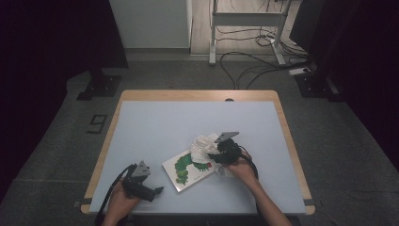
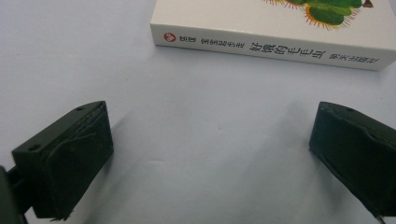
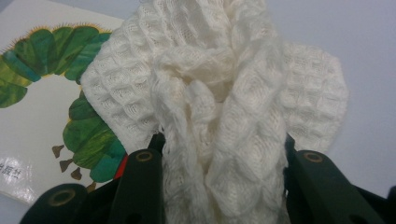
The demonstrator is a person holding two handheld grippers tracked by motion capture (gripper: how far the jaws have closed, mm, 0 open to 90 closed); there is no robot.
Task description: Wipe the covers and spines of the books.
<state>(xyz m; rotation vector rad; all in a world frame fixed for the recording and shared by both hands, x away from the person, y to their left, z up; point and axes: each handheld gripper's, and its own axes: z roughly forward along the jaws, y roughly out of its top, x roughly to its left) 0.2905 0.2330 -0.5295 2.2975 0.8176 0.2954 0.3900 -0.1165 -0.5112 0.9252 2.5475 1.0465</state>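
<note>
Right claw (image 3: pixel 219 186) is clamped on a bunched-up white waffle-knit cloth (image 3: pixel 219 93), and you can see the fabric squeezed between both black jaws in the right gripper view. In the high view the cloth (image 1: pixel 203 146) sits just right of centre, draped partly over the upper right corner of a white picture book with a green caterpillar on the cover (image 1: pixel 188 169). The book lies flat on the pale blue-grey surface (image 1: pixel 155 127).

Left claw (image 1: pixel 149 189) is down in the lower left of the high view, jaws wide apart with nothing between them, and the book's spine (image 2: pixel 271 46) runs across the top of the left gripper view, a bit ahead of it.

What I'd worry about: the grip looks like it's on a loose fold, not the whole wad, so a quick pull could let part of the cloth slide out and flop back over the book. Also the cloth hangs onto the cover, so dragging it sideways might shove the book along or spin it, since nothing is pinning it. If the left claw goes for the book, its thin edge on a slick surface could just skate away.
</note>
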